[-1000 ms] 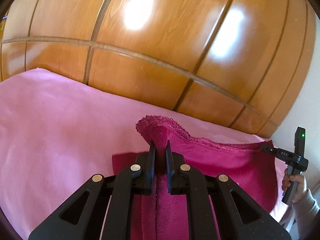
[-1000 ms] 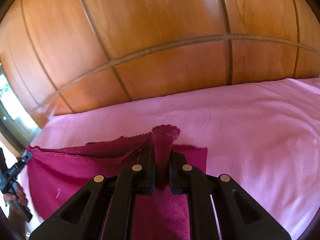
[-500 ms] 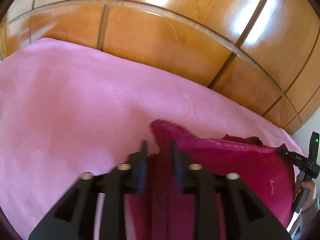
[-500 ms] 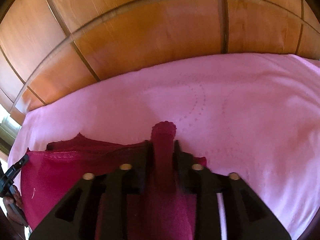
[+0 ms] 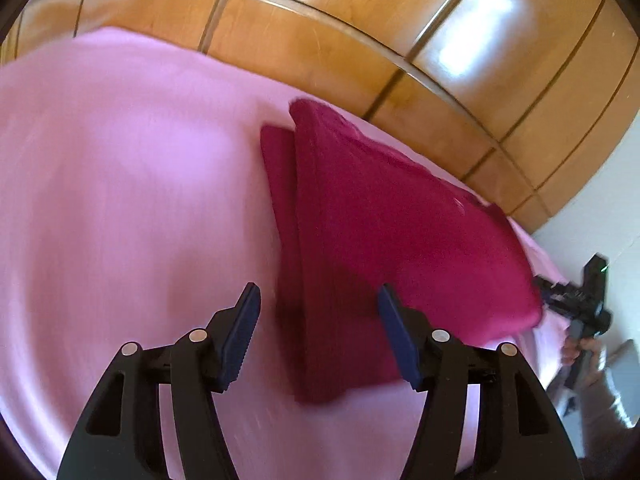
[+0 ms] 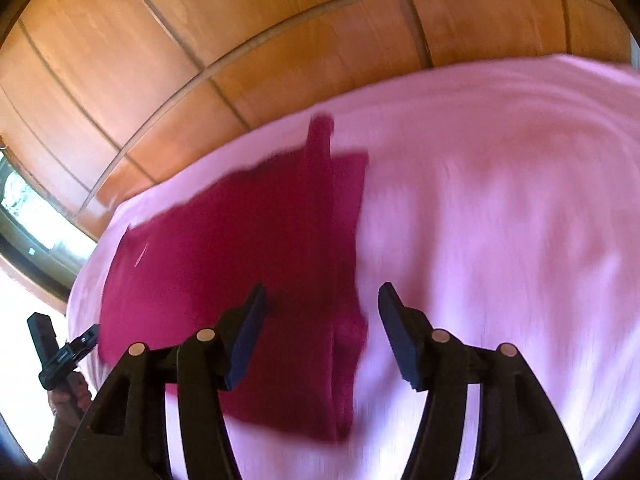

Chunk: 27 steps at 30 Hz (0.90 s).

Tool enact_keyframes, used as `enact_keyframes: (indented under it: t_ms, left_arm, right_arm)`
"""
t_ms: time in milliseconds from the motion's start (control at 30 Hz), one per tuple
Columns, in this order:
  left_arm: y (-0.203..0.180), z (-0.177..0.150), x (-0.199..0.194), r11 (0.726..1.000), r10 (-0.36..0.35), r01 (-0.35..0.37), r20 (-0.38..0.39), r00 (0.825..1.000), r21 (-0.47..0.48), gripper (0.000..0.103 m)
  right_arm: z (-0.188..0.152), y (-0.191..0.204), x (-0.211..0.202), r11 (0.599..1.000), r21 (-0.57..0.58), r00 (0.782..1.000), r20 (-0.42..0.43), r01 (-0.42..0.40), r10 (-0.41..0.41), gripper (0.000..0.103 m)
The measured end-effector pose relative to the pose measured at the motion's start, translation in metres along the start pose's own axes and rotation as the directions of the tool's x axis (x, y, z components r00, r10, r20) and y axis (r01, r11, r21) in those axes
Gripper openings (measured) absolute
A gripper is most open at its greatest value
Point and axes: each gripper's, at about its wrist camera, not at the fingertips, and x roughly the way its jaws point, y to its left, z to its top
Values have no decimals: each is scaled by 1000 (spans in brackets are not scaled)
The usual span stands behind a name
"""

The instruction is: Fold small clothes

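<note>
Both hand-held grippers have let go since a second ago: each was pinching a lace-edged corner of the garment, and now the jaws stand spread wide with nothing between them. Left hand-held gripper hangs above the pink bed sheet, and the magenta garment lies flat ahead of it and off to its right, one layer folded over another so that a narrow strip of the lower layer peeks out along the left edge. Over on the other side, the right hand-held gripper hovers above the same garment, which spreads ahead and to its left on the sheet; a thin strap-like piece sticks out past the far edge. No writing or label can be read anywhere; motion blur softens both views. One garment, two hand-held grippers, one sheet. Beyond the bed runs a glossy wooden panel wall, seen in the right wrist view too, with a window at that view's far left. Each camera catches the other gripper at the frame's edge, just beside the garment's near corner.
</note>
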Motion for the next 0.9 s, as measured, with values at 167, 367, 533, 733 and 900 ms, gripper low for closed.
enact_keyframes:
  t_ms: [167, 367, 533, 733, 900]
  left_arm:
    - [-3, -17, 2, 999, -22, 21, -12, 1000, -43, 50]
    - [-10, -14, -7, 999, -14, 14, 8, 1000, -41, 14]
    - [-14, -20, -23, 998, -46, 46, 6, 999, -37, 13]
    - [-22, -45, -39, 999, -7, 5, -28, 1000, -36, 12]
    - [-20, -41, -57, 997, 44, -41, 47, 998, -69, 12]
  right_arm:
    - [-26, 3, 3, 999, 21, 1000, -14, -24, 24, 39]
    - [-23, 8, -24, 999, 35, 997, 66, -37, 35, 11]
    - [-25, 8, -45, 997, 42, 994, 93, -60, 56, 8]
    - [-43, 4, -46, 999, 38, 999, 42, -19, 17, 8]
    - [-41, 21, -59, 998, -38, 992, 120, 42, -37, 31]
